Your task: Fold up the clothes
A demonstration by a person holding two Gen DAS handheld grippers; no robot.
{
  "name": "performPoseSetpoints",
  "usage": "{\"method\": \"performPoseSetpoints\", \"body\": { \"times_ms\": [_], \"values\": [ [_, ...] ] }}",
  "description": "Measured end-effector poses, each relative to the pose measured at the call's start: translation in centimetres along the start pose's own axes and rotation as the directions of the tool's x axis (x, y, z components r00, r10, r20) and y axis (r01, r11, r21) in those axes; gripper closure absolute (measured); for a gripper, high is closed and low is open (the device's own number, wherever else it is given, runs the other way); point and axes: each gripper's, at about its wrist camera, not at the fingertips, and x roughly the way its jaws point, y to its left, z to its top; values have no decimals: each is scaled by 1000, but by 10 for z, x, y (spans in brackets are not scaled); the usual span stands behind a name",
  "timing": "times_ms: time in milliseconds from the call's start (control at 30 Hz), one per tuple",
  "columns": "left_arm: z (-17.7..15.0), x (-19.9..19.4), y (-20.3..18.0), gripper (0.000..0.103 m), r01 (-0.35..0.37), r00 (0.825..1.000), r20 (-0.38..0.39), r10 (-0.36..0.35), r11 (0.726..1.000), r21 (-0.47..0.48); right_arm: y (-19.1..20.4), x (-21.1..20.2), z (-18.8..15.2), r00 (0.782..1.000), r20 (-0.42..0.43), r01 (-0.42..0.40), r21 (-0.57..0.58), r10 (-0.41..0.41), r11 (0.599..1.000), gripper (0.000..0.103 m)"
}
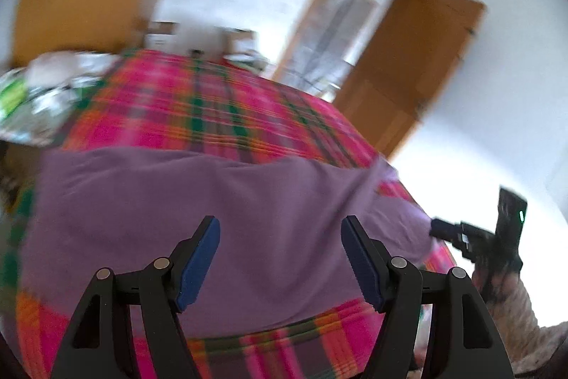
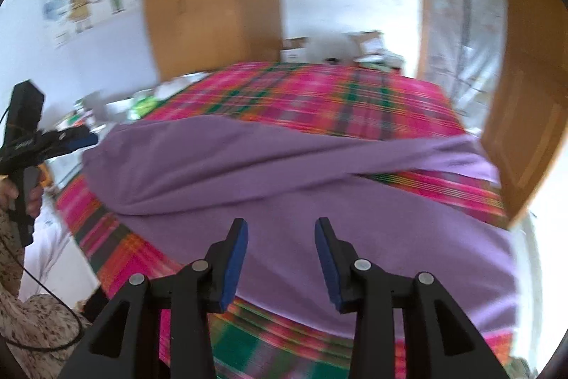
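- Purple soft-fabric garment [image 1: 220,212] lies spread on the pink-green plaid bedspread [image 1: 213,109].
- Left hand-held gripper [image 1: 280,258]: jaws apart, empty, above garment.
- Right hand-held gripper [image 2: 280,258]: jaws apart, empty.

A garment [image 2: 284,187] lies spread across the near part of a bed [image 2: 319,91], on top of a blanket [image 1: 198,109]. One part of the garment reaches out toward the bed's right edge. The left gripper [image 1: 280,258] and the right gripper [image 2: 280,258] both hang above the garment's near half, the left beside its left edge. Clutter [image 1: 46,95] sits at the bed's left side. Boxes [image 2: 294,48] stand behind the bed's far end. A door [image 1: 419,66] stands right of the bed.
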Motion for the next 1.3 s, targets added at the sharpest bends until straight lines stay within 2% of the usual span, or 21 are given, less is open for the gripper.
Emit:
{"method": "performPoseSetpoints", "body": {
  "times_ms": [100, 167, 267, 333, 433, 567, 667, 867, 1000, 1167, 1300],
  "values": [
    [0, 27, -25, 31, 44, 998, -48, -41, 997, 66, -40, -29, 0, 996, -3, 93, 67, -93, 993, 63],
    [-2, 44, -38, 31, 63, 995, -80, -55, 993, 101, -69, -46, 0, 994, 9, 110, 152, -113, 982, 61],
    [-6, 70, -57, 31, 93, 989, -129, -74, 984, 152, -99, -46, 2, 990, 14, 129, 260, -138, 957, 60],
    [-12, 81, -66, 31, 87, 986, -154, -58, 978, 189, -100, -28, 3, 994, 21, 95, 282, -105, 955, 60],
    [-19, 93, -74, 31, 42, 984, -180, 4, 967, 251, -102, 0, 5, 998, 28, 46, 311, -58, 949, 60],
    [-29, 98, -80, 31, -6, 979, -191, 70, 947, 320, -91, 47, 16, 1000, 9, -21, 321, 19, 947, 70],
    [-35, 101, -86, 31, -35, 976, -186, 114, 923, 382, -87, 69, 27, 999, 14, -50, 320, 48, 946, 73],
    [-47, 103, -90, 31, 13, 970, -230, 85, 919, 394, -91, 98, 44, 996, 16, -88, 369, 88, 925, 76],
    [-49, 109, -83, 31, -8, 962, -250, 113, 922, 386, -103, 112, 51, 997, 14, -76, 419, 77, 905, 76],
    [-47, 112, -77, 31, -15, 960, -257, 112, 936, 353, -117, 131, 59, 998, -6, -50, 462, 60, 886, 76],
    [-46, 112, -75, 31, -5, 961, -259, 101, 938, 348, -133, 142, 60, 1000, -10, 0, 529, 6, 849, 76]
  ]
}}
